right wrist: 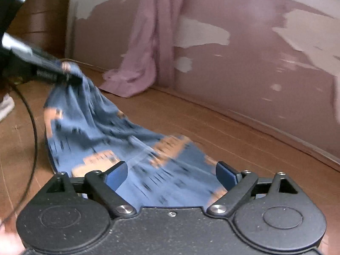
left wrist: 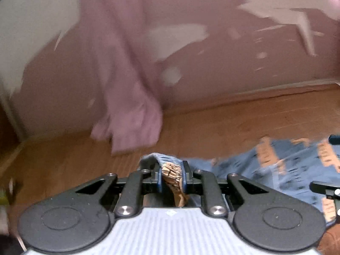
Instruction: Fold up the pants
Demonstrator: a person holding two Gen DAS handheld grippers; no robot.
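The pants are blue cloth with orange patches and dark dashes, spread on a brown wooden floor. In the left wrist view my left gripper is shut on a bunched fold of the pants, whose orange inner side shows between the blue pads. The right wrist view shows that left gripper lifting one end of the cloth off the floor at upper left. My right gripper hovers open over the near end of the pants, its blue pads wide apart with nothing between them.
A mauve curtain hangs down to the floor against a pink wall with patchy white paint. A brown cabinet stands in the left corner. A black cable loops over the floor at left, near a shoe.
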